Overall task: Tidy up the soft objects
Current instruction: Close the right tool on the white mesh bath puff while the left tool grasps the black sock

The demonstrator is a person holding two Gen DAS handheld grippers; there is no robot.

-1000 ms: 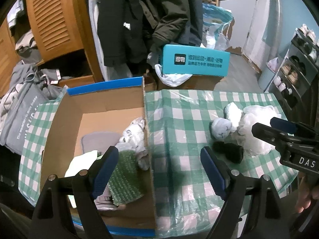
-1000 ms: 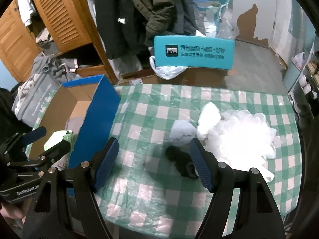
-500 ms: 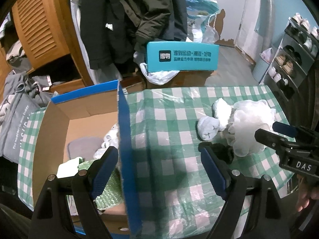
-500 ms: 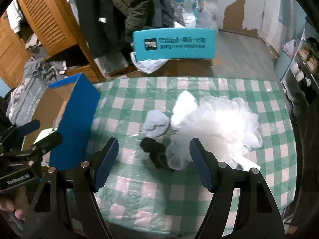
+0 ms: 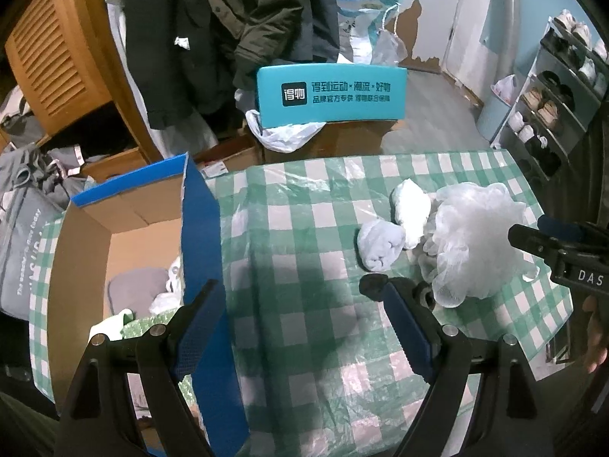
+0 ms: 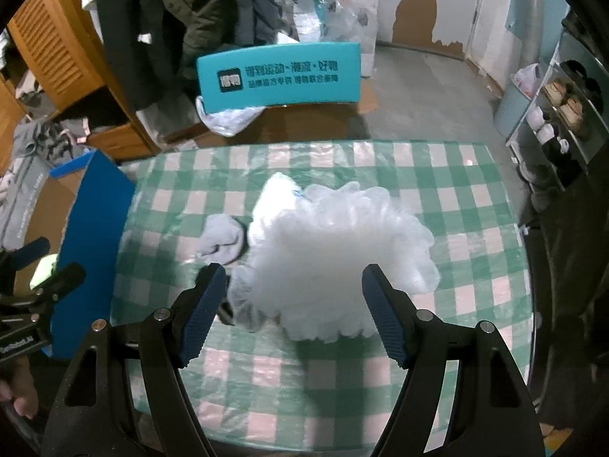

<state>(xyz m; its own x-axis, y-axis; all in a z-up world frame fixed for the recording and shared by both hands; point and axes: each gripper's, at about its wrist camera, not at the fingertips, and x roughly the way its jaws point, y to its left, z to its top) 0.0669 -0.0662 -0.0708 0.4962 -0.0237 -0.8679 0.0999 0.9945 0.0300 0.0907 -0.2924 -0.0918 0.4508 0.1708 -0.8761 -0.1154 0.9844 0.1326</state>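
Note:
A white mesh bath pouf [image 6: 335, 251] lies on the green checked tablecloth [image 6: 456, 209], also in the left wrist view [image 5: 475, 243]. A pale blue rolled sock [image 5: 380, 243] and a white rolled cloth [image 5: 411, 209] lie beside it. A dark sock [image 5: 375, 285] lies at the pouf's near-left side. My right gripper [image 6: 293, 301] is open, with the pouf between its fingers. My left gripper [image 5: 300, 323] is open and empty over the cloth next to the box wall. The cardboard box [image 5: 125, 228] at the left holds several soft items.
A blue box flap [image 5: 201, 236] stands upright between box and tablecloth. A teal carton [image 5: 331, 93] stands behind the table. Hanging coats [image 5: 228, 30] and a wooden cabinet [image 5: 57, 57] are at the back. A shoe rack [image 5: 552, 87] is on the right.
Both grippers moved right, away from the box. My right gripper has come over the white pouf, which now sits between its open fingers. The box flap stands up.

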